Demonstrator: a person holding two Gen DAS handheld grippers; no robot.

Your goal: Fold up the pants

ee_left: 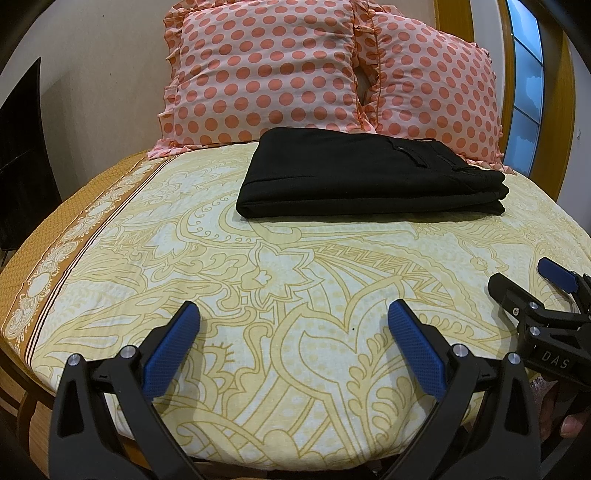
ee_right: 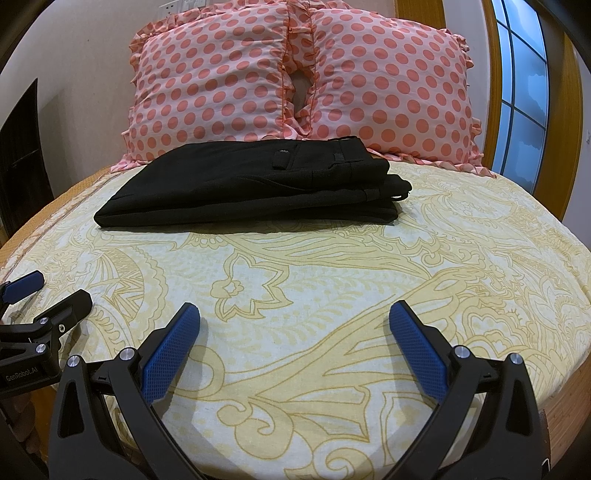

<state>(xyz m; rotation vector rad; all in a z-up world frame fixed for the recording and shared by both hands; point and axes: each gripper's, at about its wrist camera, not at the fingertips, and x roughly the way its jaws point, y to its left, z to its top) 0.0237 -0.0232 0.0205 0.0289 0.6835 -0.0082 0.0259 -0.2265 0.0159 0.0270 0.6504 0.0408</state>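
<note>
1. While folded flat on the bed (ee_left: 258, 280), black pants (ee_left: 362, 177) at 12 o'clock, touching polka-dot pillows (ee_left: 266, 74).
2. Left tool (ee_left: 293, 323) and right tool (ee_right: 295, 325) spread wide, gripping nothing, well apart from pants.

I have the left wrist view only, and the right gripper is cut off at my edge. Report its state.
Observer: The right gripper is open, nothing between its fingers, above the bedsheet and short of the pants.
Operator: Describe the right end of the pants.
Observer: The waistband with a belt loop lies on top; a lower layer sticks out past it.
Operator: Check above the pillows.
Observer: A wall socket plate sits at the top edge.
</note>
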